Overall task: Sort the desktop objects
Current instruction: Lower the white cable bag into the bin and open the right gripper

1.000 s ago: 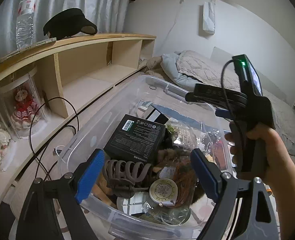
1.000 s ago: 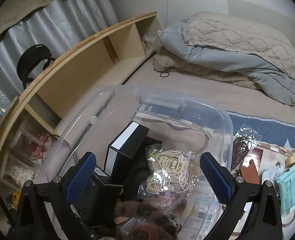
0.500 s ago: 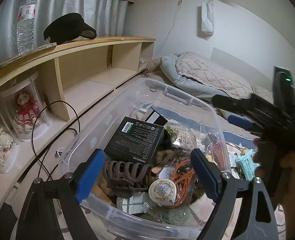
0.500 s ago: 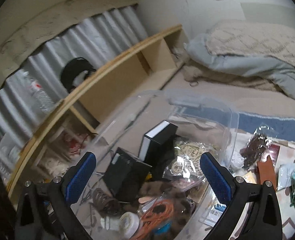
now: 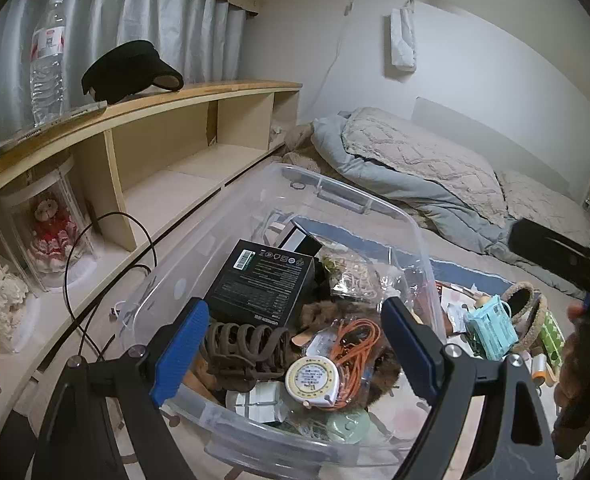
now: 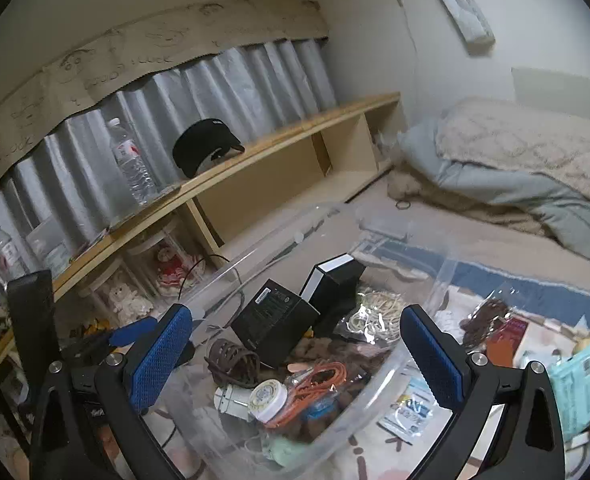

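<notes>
A clear plastic bin (image 5: pixel 415 236) (image 6: pixel 379 408) holds sorted things: a black box (image 5: pixel 261 284) (image 6: pixel 273 320), a brown hair claw (image 5: pixel 243 346) (image 6: pixel 233 360), a round tape measure (image 5: pixel 313 378) (image 6: pixel 269 398), an orange cord (image 5: pixel 355 340) (image 6: pixel 315 380) and a bag of rubber bands (image 5: pixel 349 276) (image 6: pixel 375 314). My left gripper (image 5: pixel 295 356) is open and empty above the bin's near edge. My right gripper (image 6: pixel 295 358) is open and empty, raised above the bin's right side. Loose items lie right of the bin: a teal pack (image 5: pixel 493 330) (image 6: pixel 579 392) and a small packet (image 6: pixel 407 420).
A wooden shelf (image 5: pixel 167 136) (image 6: pixel 279 152) runs along the left with a black visor (image 5: pixel 129 70), a water bottle (image 5: pixel 47 64) and cased dolls (image 5: pixel 53 228). Black cables (image 5: pixel 79 280) lie by the bin. A folded duvet (image 5: pixel 407 172) lies behind. A woven ring (image 5: pixel 525 306) sits at right.
My right gripper has risen and pulled back to the right, away from above the bin. My left gripper has stayed above the bin's near edge.
</notes>
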A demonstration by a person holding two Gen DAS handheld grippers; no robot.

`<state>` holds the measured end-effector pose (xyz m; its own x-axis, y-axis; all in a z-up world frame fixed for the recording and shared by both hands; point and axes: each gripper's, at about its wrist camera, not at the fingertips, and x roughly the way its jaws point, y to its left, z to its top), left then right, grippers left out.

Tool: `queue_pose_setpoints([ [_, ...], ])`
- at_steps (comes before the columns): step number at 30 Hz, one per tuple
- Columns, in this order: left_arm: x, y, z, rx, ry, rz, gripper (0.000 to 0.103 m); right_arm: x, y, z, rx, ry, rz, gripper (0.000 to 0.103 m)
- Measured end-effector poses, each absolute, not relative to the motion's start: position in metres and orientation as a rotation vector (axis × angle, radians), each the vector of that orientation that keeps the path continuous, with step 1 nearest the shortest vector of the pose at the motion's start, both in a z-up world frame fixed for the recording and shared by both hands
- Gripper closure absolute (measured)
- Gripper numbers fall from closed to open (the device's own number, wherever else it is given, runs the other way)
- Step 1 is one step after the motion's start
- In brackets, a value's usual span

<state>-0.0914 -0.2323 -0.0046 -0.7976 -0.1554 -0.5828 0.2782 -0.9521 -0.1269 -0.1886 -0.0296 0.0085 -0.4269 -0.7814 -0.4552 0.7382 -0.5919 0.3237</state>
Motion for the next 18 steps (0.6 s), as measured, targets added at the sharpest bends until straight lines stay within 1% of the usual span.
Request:
queue_pose_setpoints([
  [3,-0.087,-0.226,0.0,0.86,0.294,-2.764,0.014,-0.178,-0.021,0.013,0.664,-0.044,-2.12,0.0],
  [5,-0.084,-0.223,0.003,0.847,0.285,-2.761,0.004,-0.172,-0.016,0.014,0.634,-0.015,-2.141,0.0],
  [7,-0.08,-0.22,0.007,0.822,0.274,-2.756,0.002,-0.168,-0.012,0.015,0.611,0.01,-2.159,0.0],
  [18,-0.063,-0.193,0.027,0.748,0.199,-2.771,0.0,-0.155,0.015,0.022,0.564,-0.003,-2.214,0.0],
])
